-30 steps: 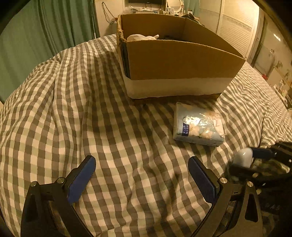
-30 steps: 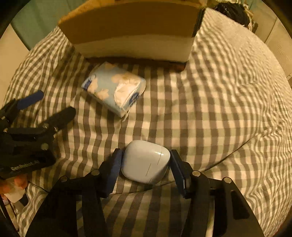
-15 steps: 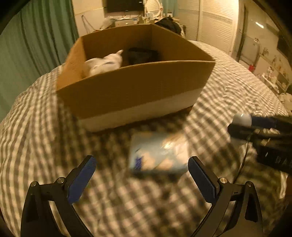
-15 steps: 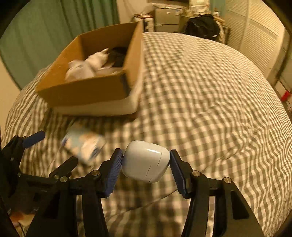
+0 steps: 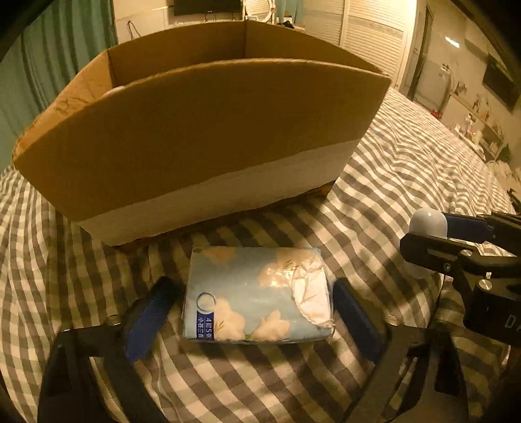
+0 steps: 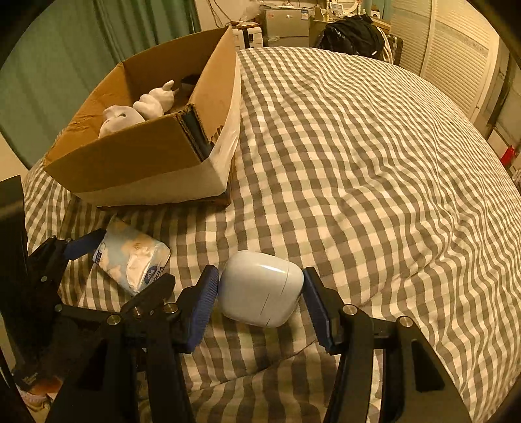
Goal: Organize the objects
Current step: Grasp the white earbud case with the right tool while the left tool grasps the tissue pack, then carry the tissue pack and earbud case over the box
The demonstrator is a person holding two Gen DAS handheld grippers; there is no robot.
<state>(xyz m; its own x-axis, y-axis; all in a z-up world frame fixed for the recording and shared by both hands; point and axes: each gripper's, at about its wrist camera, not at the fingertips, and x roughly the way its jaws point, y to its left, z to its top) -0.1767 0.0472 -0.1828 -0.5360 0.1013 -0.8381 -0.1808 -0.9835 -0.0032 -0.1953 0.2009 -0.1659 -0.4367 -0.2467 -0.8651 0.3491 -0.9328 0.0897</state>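
In the left wrist view, we are straddling the tissue pack (image 5: 257,294) with our left gripper (image 5: 257,312), its jaws just closing but not yet touching, the cardboard box (image 5: 202,136) blocking just beyond; a second ago this pack lay farther off. In the right wrist view, our right gripper (image 6: 260,289) is pinching the white case (image 6: 260,288) above the checkered bedspread (image 6: 358,162), now lifted clear.

Dim, warm yellow-orange cast in both views. Brightest spot is the lit wall (image 5: 407,29) top right in the left wrist view. Cardboard box (image 5: 208,136) throws a dark shadow along its base onto the checked bed (image 6: 358,156). Heavy fisheye bending, black vignette corners. Near tongs slightly soft, otherwise sharp.
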